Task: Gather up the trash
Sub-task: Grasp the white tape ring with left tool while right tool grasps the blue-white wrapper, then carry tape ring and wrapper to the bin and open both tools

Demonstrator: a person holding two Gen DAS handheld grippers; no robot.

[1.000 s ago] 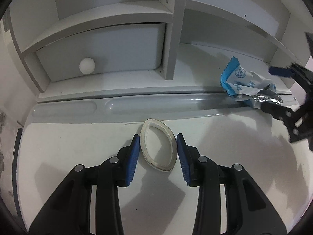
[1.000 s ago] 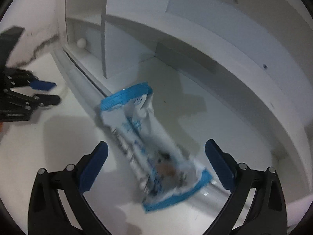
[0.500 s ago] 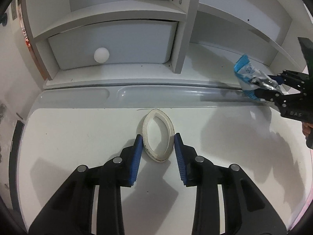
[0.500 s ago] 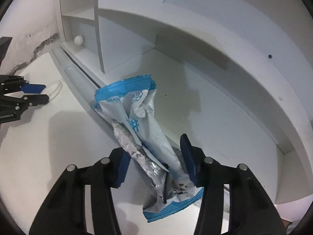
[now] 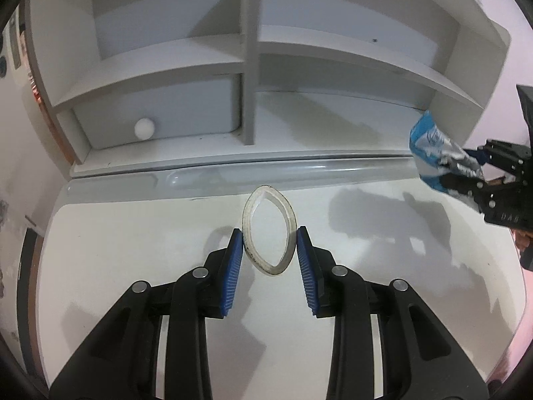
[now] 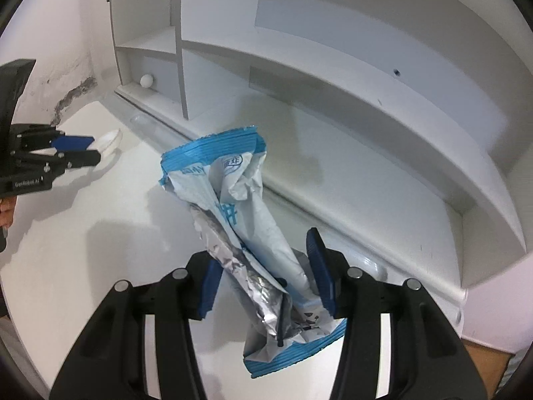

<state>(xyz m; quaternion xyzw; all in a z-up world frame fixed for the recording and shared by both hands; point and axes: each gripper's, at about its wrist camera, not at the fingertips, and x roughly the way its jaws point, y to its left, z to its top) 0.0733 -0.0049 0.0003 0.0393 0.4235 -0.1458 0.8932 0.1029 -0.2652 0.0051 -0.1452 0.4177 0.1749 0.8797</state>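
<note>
White desk (image 5: pixel 133 233): left gripper (image 5: pixel 269 253) squeezes a ring (image 5: pixel 248 230) (bent oval), right gripper (image 6: pixel 265 266) clamps a wrapper (image 6: pixel 253 220).

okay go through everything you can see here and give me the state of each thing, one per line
left hand-held gripper: shut on the white ring
white ring: squeezed into an oval, pinched between the pads
right hand-held gripper: shut on the blue snack wrapper
blue snack wrapper: crumpled, torn open, foil lining showing
drawer: closed
desk: bare where visible
</note>
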